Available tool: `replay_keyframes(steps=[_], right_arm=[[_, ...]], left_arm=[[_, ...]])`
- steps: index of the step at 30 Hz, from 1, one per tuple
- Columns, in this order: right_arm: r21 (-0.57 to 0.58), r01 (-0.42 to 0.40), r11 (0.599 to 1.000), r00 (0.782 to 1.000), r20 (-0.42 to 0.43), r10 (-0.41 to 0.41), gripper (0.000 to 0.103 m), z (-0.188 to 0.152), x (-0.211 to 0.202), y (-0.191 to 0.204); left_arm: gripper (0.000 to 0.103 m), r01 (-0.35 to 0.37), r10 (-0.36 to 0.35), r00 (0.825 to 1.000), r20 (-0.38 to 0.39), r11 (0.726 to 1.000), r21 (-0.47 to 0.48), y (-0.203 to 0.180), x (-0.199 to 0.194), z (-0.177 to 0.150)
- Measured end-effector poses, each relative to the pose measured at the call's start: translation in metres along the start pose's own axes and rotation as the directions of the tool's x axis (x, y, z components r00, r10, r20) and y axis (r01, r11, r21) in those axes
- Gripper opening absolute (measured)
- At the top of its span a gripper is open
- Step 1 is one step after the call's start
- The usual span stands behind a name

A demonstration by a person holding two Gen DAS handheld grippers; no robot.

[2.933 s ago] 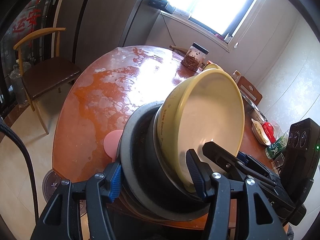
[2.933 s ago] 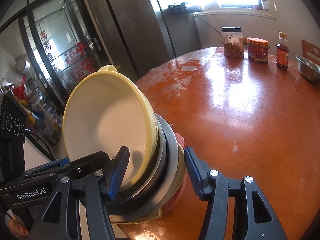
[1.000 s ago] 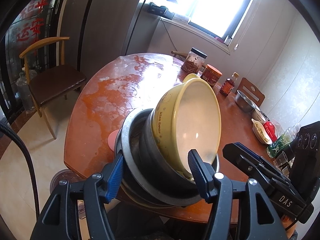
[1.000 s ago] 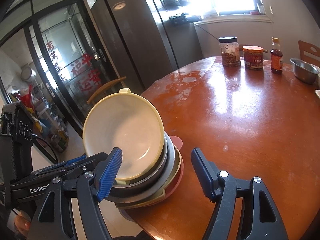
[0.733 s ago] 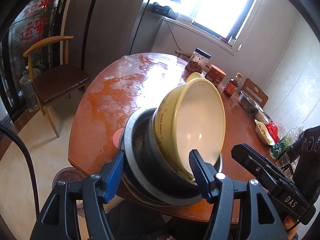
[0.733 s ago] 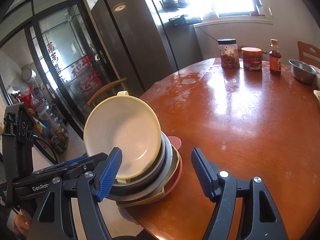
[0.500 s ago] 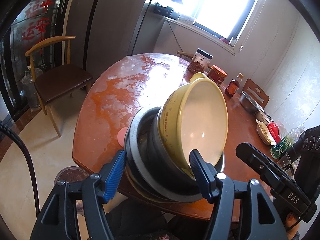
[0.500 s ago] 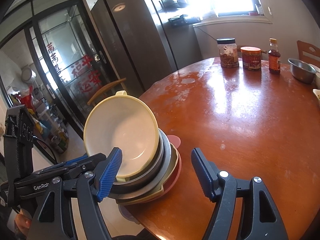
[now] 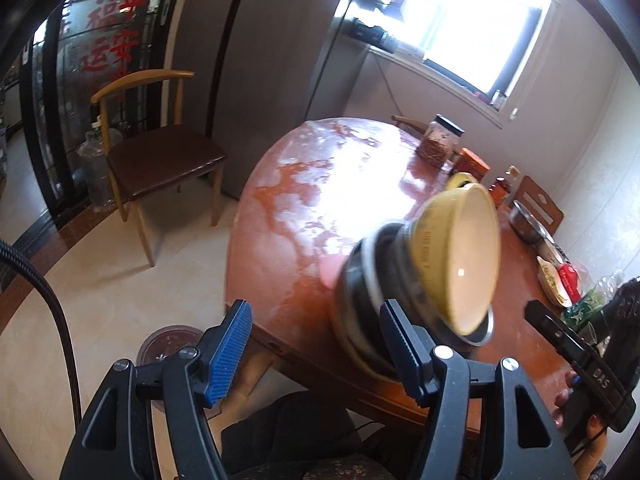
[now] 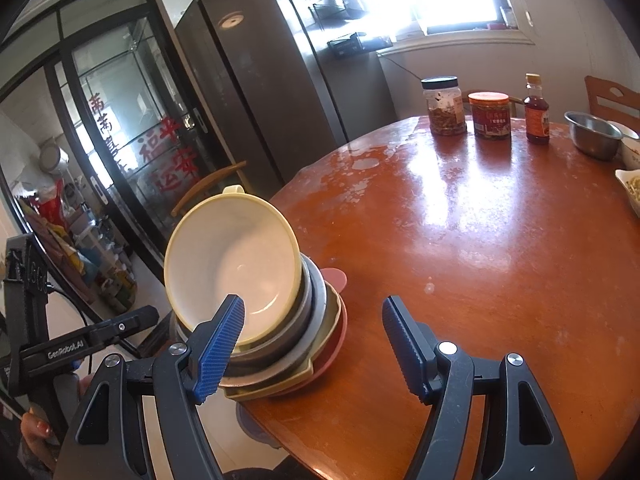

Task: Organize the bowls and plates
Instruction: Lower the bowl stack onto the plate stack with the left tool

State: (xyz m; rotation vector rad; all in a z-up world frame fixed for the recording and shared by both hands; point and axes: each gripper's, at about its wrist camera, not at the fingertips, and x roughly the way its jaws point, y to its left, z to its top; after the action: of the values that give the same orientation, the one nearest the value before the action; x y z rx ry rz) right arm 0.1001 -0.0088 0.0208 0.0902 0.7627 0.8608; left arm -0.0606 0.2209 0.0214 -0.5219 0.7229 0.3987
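A yellow bowl (image 9: 460,256) (image 10: 236,264) lies tilted on top of a stack of metal bowls (image 9: 372,296) (image 10: 304,320) and yellow and pink plates (image 10: 324,368) at the near edge of the round wooden table (image 10: 480,240). My left gripper (image 9: 316,352) is open and empty, drawn back off the table edge; its right finger overlaps the stack in the picture. My right gripper (image 10: 312,344) is open and empty just in front of the stack. Each gripper shows at the edge of the other's view.
Two jars (image 10: 444,106) (image 10: 490,114), a sauce bottle (image 10: 536,110) and a steel bowl (image 10: 592,134) stand at the table's far side. A wooden chair (image 9: 156,152) stands left of the table. A fridge (image 10: 256,80) stands behind.
Both grippers have pulled back and up from the stack. The stack now looks smaller and the yellow bowl stays tilted on top.
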Motion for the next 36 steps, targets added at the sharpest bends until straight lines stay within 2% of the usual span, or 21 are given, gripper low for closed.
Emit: replay_keyframes(steps=[5, 11, 14, 17, 23, 26, 36], right_arm=[[0.014, 0.019, 1.000, 0.999, -0.030, -0.019, 0.073, -0.010, 0.001, -0.010], [0.035, 0.032, 0.999, 0.997, -0.078, -0.029, 0.073, -0.018, 0.010, -0.019], [0.022, 0.014, 1.000, 0.996, -0.089, -0.012, 0.073, -0.020, 0.013, -0.016], [0.020, 0.003, 1.000, 0.996, -0.087, -0.001, 0.073, -0.019, 0.015, -0.015], [0.022, -0.005, 1.000, 0.995, -0.098, 0.008, 0.073, -0.018, 0.021, -0.018], [0.026, 0.007, 1.000, 0.995, -0.099, -0.005, 0.073, -0.018, 0.021, -0.022], [0.071, 0.077, 0.995, 0.995, -0.067, -0.072, 0.073, -0.014, 0.013, -0.052]], left_arm=[[0.066, -0.024, 0.021, 0.999, -0.041, 0.998, -0.054, 0.022, 0.021, 0.005], [0.066, -0.006, 0.002, 0.997, -0.075, 0.998, -0.060, 0.027, 0.042, 0.010], [0.066, 0.019, -0.021, 0.997, -0.079, 0.999, -0.030, 0.021, 0.048, 0.012], [0.066, 0.005, -0.005, 0.997, -0.081, 1.000, -0.001, 0.015, 0.052, 0.014], [0.065, 0.030, -0.028, 0.995, -0.097, 0.999, 0.023, 0.008, 0.065, 0.020], [0.065, 0.021, -0.017, 0.994, -0.109, 0.999, 0.043, -0.001, 0.074, 0.021], [0.064, 0.060, -0.047, 0.990, -0.131, 0.993, 0.102, -0.040, 0.099, 0.025]])
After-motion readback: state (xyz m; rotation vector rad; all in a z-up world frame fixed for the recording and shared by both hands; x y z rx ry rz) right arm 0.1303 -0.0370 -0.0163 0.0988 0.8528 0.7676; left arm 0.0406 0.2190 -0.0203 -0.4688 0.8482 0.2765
